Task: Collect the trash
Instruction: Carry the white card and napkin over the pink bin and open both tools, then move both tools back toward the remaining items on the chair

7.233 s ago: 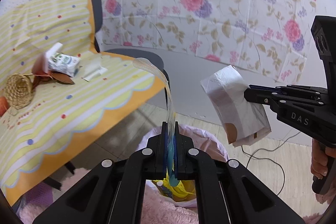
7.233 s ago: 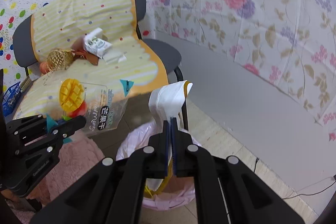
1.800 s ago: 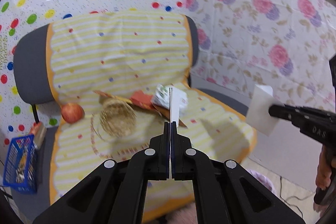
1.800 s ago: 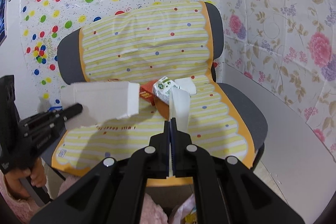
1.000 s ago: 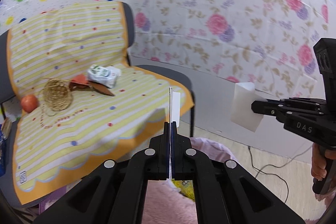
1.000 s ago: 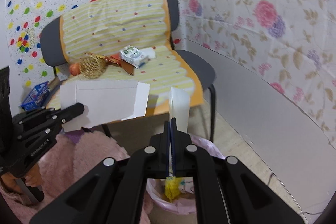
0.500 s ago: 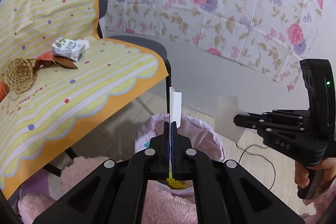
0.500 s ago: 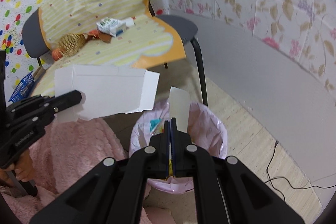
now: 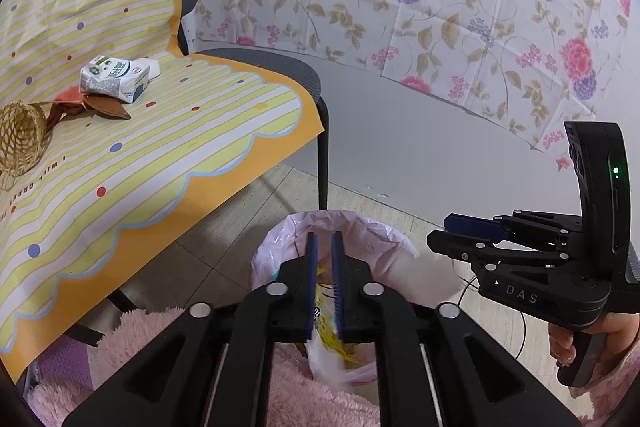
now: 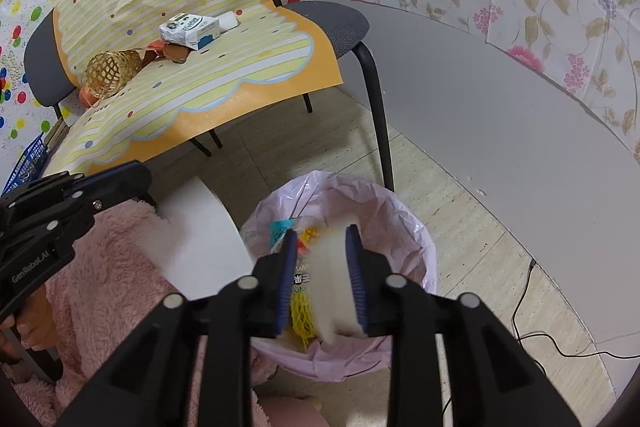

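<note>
Currently both grippers hang over the bin (image 10: pixel 416 227), jaws opening. The left gripper (image 9: pixel 324 281) has nothing pinched; its white card (image 10: pixel 200 231) shows as a blur falling beside the bin's rim. The right gripper (image 10: pixel 322 279) has a blurred white paper (image 10: pixel 332 279) slipping between its parted pads, above the bin. Judged light, thin and floppy, both pieces may drift wide. On the chair (image 10: pixel 332 23), a carton (image 10: pixel 190 27) remains: light, semi-stiff, best gripped across its narrow sides. Bin contents and paper edges are indistinct.
</note>
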The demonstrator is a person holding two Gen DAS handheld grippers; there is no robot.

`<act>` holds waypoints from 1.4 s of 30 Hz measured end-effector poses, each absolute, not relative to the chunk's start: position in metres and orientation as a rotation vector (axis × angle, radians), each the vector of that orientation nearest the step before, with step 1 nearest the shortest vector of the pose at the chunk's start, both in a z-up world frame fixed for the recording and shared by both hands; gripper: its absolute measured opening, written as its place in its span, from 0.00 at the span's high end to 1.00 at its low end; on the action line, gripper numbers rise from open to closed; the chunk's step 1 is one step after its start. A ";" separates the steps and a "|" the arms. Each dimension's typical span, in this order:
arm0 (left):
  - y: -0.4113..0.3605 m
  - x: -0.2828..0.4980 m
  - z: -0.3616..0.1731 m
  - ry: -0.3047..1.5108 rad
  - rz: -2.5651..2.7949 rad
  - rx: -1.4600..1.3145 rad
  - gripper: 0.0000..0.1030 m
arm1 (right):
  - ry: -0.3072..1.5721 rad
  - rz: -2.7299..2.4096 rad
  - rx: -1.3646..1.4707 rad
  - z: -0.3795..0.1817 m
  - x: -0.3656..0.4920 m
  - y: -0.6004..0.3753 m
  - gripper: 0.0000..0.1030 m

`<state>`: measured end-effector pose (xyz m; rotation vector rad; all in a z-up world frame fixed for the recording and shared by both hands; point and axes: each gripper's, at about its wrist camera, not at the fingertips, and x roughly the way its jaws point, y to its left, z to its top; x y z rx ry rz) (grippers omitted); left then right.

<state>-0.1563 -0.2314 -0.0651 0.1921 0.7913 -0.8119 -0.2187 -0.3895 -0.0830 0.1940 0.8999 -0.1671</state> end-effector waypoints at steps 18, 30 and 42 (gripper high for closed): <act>-0.174 -0.144 -0.030 0.742 -0.652 0.122 0.64 | 0.801 -0.079 0.155 -0.030 -0.211 -0.365 0.72; -0.068 -0.098 0.010 0.669 -0.324 0.031 0.51 | 0.704 0.076 0.040 0.015 -0.138 -0.307 0.59; -0.027 -0.034 0.010 0.667 -0.197 -0.013 0.41 | 0.720 0.135 -0.035 0.006 -0.041 -0.273 0.51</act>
